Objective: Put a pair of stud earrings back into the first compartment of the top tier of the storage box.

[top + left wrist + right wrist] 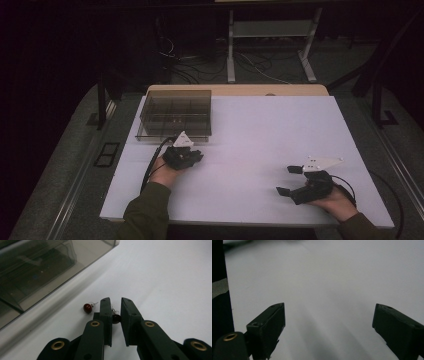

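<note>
The step in hand looks like picking up small earrings to sort into the box, and the next move probably calls for a gentle lift toward a compartment. The matte white table [280, 135] carries a smoky, clear plastic box [175, 115] with dividers at its far left. The right gripper [290, 181] rests near right, jaws wide and empty. The left gripper [116, 307], just before the box, pinches a glossy dark-red bead earring [116, 318]; a second earring [87, 307] lies just beside it.
</note>
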`<state>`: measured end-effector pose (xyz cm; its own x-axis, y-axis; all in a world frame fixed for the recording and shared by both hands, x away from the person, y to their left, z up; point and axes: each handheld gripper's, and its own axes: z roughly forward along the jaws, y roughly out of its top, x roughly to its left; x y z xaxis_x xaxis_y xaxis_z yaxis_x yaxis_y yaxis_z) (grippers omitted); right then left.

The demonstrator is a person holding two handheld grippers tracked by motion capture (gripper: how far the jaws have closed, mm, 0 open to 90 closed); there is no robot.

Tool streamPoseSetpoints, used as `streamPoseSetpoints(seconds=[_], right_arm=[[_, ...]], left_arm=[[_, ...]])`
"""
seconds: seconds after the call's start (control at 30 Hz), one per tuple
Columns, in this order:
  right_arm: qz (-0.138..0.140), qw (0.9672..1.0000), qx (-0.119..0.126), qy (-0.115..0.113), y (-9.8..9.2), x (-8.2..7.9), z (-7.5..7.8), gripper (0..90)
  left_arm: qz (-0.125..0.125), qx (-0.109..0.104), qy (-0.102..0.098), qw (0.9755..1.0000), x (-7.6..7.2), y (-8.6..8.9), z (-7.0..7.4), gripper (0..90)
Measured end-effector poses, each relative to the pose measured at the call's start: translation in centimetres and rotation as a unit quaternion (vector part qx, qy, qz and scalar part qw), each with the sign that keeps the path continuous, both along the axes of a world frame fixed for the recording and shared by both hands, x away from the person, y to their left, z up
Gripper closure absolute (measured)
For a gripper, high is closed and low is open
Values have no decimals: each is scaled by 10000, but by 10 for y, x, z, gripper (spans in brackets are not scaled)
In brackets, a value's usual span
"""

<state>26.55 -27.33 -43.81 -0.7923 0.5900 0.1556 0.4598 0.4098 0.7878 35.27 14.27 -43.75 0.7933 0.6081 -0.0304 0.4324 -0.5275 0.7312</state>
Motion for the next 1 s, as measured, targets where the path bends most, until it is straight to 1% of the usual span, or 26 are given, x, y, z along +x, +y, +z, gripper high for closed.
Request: streamPoseSetpoints(seconds=[0.13,0.2,0.27,0.3,0.33,0.4,0.43,0.47,0.67,0.7,0.83,1.0], right_arm=[[-20,10000,-28,-26,0,0,0,106],[-30,10000,-26,-6,0,0,-1,105],[-56,10000,-32,14,1,0,-2,105],[-53,10000,-45,17,1,0,-2,105],[-40,10000,-73,4,2,0,-3,105],[-55,9999,-89,-14,2,0,-4,105],[-66,9999,-76,11,2,0,-4,105],[-83,10000,-53,8,1,0,-4,105],[-139,9999,-3,-45,0,0,-5,105],[-137,9999,-3,-59,0,0,-5,106],[-149,9999,-13,-79,1,-1,-6,106],[-167,9998,-22,-64,1,-1,-6,105]], left_arm=[[-81,-60,48,9999,-1,3,3,789],[-84,-100,70,9999,-2,3,3,789],[-144,-129,90,9998,-3,4,5,789],[-134,-189,113,9997,-4,4,6,789],[-175,-178,106,9996,-5,5,7,789],[-244,-242,133,9993,-6,6,9,789],[-290,-247,149,9992,-7,6,11,789],[-281,-299,161,9990,-8,6,11,789],[-450,-298,225,9983,-13,9,17,789],[-457,-312,252,9981,-14,10,19,789],[-545,-382,249,9975,-16,14,26,789],[-560,-404,264,9973,-17,19,31,789]])
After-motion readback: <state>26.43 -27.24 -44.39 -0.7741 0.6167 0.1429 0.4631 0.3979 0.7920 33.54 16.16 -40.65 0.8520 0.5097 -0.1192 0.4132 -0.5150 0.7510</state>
